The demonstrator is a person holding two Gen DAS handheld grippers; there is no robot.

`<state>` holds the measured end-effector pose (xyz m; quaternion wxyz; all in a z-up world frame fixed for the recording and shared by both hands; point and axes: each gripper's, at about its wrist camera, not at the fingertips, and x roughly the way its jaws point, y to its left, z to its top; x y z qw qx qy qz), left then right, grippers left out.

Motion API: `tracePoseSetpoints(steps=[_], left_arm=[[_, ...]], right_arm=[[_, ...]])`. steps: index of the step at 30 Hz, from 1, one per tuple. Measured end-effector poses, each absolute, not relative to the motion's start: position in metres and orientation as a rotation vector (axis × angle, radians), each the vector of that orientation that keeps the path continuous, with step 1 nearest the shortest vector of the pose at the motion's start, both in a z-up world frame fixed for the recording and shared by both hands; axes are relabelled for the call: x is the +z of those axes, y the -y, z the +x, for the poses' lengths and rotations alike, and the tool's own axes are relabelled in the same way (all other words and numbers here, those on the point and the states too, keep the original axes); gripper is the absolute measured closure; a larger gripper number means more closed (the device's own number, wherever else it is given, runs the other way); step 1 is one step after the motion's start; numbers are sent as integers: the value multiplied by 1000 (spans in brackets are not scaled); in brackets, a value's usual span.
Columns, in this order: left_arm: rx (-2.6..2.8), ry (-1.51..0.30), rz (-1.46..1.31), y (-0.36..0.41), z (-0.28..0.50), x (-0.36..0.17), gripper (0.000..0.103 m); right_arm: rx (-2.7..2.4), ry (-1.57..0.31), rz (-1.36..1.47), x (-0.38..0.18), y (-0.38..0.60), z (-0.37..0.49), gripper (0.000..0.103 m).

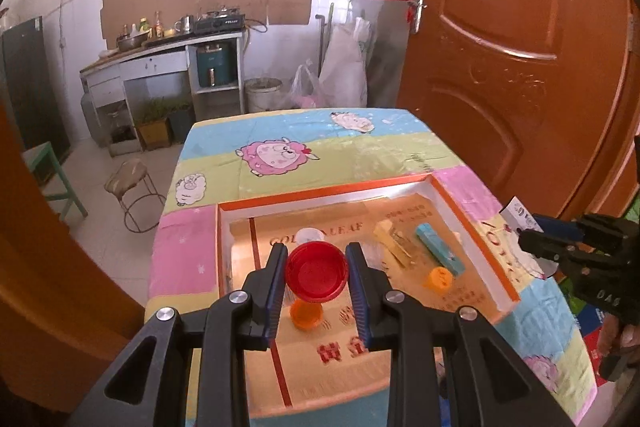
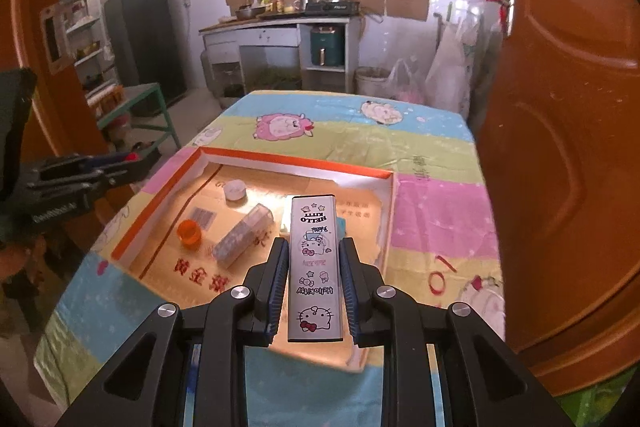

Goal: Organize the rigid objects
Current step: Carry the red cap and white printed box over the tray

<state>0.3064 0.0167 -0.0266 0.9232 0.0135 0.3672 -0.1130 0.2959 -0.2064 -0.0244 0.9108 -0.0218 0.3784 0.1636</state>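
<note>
My left gripper is shut on a red round lid and holds it above the orange-rimmed shallow box. My right gripper is shut on a long white Hello Kitty case above the same box. In the box lie an orange cap, a second orange cap, a teal bar, a cream piece and a white round lid. The right wrist view shows an orange cap, a clear case and the white lid.
The box sits on a table with a sheep-print cloth. An orange door stands close on the right. A stool and a green bench stand on the floor to the left. A kitchen counter is behind.
</note>
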Motion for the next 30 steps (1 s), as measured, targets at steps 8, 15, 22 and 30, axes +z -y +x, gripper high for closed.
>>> tracePoseSetpoints(steps=[8,15,22,30], left_arm=[[-199,-831,0,-25,347,-54,73],[-180,-910,-30,-41,375,-78,73],[-169,-939,-34,-51,389,-93,73],[-169,-967,-27,-51,400,-106,73]], right_arm=[[389,-847,-45,-42,203,357,77],[367,-914,-104,-58,198,414,77],[359,-981,-122,-83,198,447,77],[337,-1024,-126,-107,196,458,77]])
